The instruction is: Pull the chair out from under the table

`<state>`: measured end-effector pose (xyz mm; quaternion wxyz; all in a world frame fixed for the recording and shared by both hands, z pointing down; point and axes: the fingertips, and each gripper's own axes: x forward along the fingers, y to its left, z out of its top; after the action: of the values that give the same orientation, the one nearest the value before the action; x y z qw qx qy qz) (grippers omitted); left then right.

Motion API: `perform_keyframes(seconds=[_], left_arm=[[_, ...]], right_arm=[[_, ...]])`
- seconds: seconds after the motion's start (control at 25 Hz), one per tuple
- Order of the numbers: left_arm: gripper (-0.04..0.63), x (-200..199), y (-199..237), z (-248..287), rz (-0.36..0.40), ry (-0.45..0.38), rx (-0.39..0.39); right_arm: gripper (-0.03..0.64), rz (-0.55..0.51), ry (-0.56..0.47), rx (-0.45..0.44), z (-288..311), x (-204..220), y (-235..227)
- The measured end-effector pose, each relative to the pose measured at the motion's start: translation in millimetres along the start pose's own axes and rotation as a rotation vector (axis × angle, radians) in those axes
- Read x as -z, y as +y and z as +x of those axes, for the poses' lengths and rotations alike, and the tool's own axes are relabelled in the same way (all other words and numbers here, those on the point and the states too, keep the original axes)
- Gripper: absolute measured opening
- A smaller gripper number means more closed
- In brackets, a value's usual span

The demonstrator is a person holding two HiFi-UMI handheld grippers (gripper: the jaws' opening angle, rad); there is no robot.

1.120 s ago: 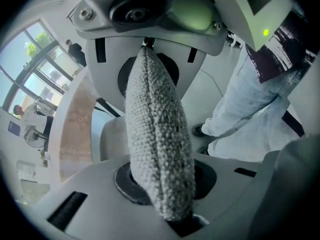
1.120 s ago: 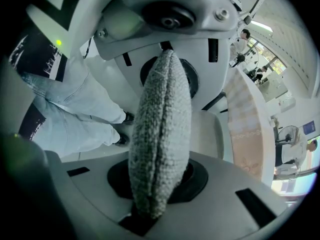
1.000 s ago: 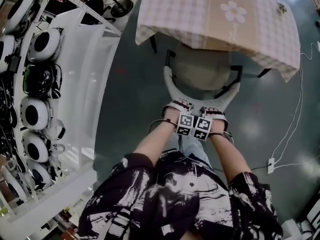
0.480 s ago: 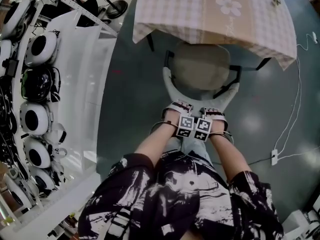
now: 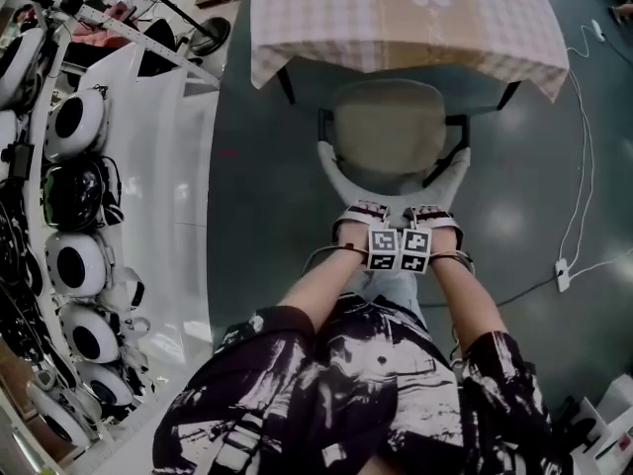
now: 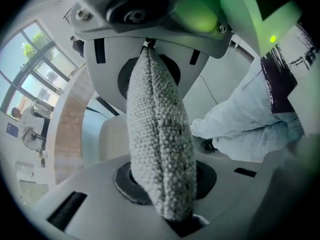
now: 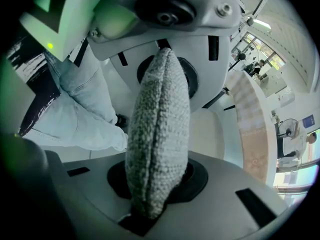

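Dim, fisheye-warped frames; soft glare on the floor [image 5: 509, 224].

No lettering or numbers can be read — only square coded markers [image 5: 400, 249] show.

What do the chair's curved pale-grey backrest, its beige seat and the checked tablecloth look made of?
Curved pale-grey chair backrest: coarse woven or knitted fabric, matte; nubbly weave shows up close, likely over padding.
Beige seat: smooth, matte, perhaps upholstery; too far to tell.
Pink checked tablecloth: thin cloth, its edges hang loosely.
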<state>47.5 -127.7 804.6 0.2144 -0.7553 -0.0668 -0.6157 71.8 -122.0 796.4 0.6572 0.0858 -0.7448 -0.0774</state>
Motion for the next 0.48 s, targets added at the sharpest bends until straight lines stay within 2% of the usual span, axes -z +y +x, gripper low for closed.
perform_keyframes(seconds=[0.48], left_arm=[[0.063, -1, -51, -11, 0.046, -0.007, 0.008]], right_arm=[[0.058, 0.055, 0.015, -0.001, -7, -21, 48]])
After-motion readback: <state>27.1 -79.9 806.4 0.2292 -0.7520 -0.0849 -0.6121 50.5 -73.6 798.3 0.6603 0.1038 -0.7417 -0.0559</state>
